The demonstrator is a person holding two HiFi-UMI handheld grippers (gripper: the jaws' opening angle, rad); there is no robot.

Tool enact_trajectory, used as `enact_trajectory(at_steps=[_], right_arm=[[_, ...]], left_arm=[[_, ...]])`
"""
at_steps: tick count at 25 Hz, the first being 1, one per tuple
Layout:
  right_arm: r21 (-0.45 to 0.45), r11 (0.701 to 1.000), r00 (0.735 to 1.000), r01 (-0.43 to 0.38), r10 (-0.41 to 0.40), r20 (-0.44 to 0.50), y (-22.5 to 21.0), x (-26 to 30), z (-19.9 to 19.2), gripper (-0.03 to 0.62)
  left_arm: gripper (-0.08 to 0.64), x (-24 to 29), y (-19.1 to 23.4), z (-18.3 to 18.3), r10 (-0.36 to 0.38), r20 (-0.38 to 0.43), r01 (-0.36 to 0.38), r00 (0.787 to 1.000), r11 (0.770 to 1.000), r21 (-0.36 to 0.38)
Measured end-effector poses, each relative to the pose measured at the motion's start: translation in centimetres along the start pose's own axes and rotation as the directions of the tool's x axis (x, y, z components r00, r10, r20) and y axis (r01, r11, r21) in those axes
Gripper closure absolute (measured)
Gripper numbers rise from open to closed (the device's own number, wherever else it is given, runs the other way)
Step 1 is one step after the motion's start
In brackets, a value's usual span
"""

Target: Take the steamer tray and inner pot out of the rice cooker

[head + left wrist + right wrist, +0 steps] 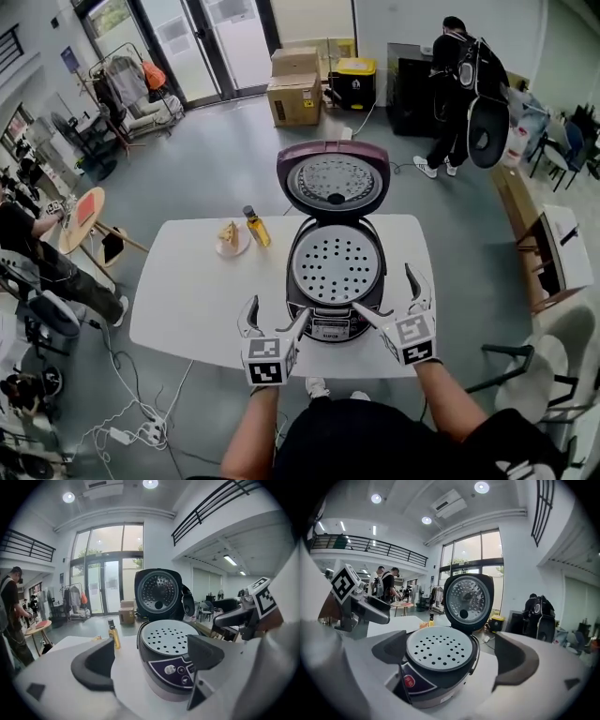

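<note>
1. The rice cooker (336, 281) stood at the near middle of the white table (187, 300). Its lid (334, 178) was thrown up and back on the far side, which left the opening free from above.
2. The steamer tray (336, 264), pale and full of holes, lay level in the cooker's mouth and filled it from rim to rim. I could not see the inner pot. I took it to be underneath, which would be why the tray had to come out first.
3. The left gripper (277, 316) hung just off the cooker's near-left corner with its jaws spread wide. Nothing was caught in them, and the cooker's front panel only showed in the gap beyond.
4. The right gripper (386, 292) sat at the near-right corner. Its jaws were also well apart and empty, and the pads were clear of the cooker's body.
5. Both pointed away from the person and a little downward, one on each side. It looked to me like a set-up for taking the tray by opposite edges so it would lift flat.
6. A small bottle (255, 227) and a plate of food (230, 241) stood to the far left of the cooker, well out of the way.
7. The tray sat nearly flush with the rim, so I judged there was little edge to pinch. A one-sided pull might tip it.
</note>
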State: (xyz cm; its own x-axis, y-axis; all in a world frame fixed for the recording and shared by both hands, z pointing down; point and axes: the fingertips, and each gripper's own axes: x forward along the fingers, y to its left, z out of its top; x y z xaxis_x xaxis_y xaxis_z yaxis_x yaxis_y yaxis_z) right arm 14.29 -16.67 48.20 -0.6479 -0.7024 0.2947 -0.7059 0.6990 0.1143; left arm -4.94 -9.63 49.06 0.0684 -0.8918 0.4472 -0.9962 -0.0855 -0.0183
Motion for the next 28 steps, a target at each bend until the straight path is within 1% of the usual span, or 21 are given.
enact_trajectory(at_steps=[4, 8, 11, 14, 15, 17, 20, 22, 25, 28], right_arm=[[-0.005, 0.997, 0.996, 0.071, -0.071, -0.06, -0.3, 1.9, -0.1, 0.006], [-0.047, 0.991, 0.982, 0.129, -0.134, -0.134, -1.3, 3.3, -0.5, 0.006], [-0.064, 0.988, 0.966, 0.144, -0.154, -0.21, -2.1, 4.7, -1.6, 0.008], [-0.07, 0.99, 0.949, 0.124, -0.139, -0.285, -2.7, 6.5, -2.9, 0.017], [-0.067, 0.991, 0.943, 0.116, -0.131, -0.306, -3.0, 7.0, -3.4, 0.032], [-0.064, 0.993, 0.933, 0.103, -0.119, -0.339, -3.6, 8.1, -4.2, 0.093], [-0.061, 0.996, 0.918, 0.07, -0.088, -0.388, -4.4, 9.7, -5.3, 0.153], [-0.054, 0.998, 0.908, 0.043, -0.061, -0.415, -4.7, 10.6, -6.1, 0.194], [-0.049, 0.999, 0.897, 0.008, -0.029, -0.441, -4.8, 11.7, -7.1, 0.223], [-0.045, 0.999, 0.89, -0.017, -0.005, -0.455, -4.9, 12.5, -7.9, 0.255]], left_arm=[[0.078, 2.5, 1.1, 0.8, -0.074, -0.019, 0.074, 0.997, 0.997, 0.031], [0.081, 5.7, 1.9, 0.3, -0.141, -0.085, 0.145, 0.986, 0.989, 0.043], [0.087, 8.2, 2.3, 0.2, -0.183, -0.127, 0.189, 0.975, 0.981, 0.041], [0.093, 10.9, 2.5, -0.1, -0.207, -0.19, 0.217, 0.96, 0.976, 0.03], [0.102, 11.7, 2.4, -0.3, -0.21, -0.218, 0.221, 0.953, 0.975, 0.031], [0.13, 13.2, 2.3, -0.7, -0.2, -0.266, 0.22, 0.943, 0.974, 0.046], [0.156, 14.8, 2.1, -1.1, -0.192, -0.31, 0.221, 0.931, 0.973, 0.062], [0.168, 15.4, 2.0, -1.3, -0.189, -0.324, 0.224, 0.927, 0.972, 0.075], [0.174, 16.1, 1.9, -1.3, -0.176, -0.332, 0.228, 0.927, 0.966, 0.124], [0.206, 16.6, 2.2, -1.1, -0.149, -0.335, 0.214, 0.93, 0.962, 0.168]])
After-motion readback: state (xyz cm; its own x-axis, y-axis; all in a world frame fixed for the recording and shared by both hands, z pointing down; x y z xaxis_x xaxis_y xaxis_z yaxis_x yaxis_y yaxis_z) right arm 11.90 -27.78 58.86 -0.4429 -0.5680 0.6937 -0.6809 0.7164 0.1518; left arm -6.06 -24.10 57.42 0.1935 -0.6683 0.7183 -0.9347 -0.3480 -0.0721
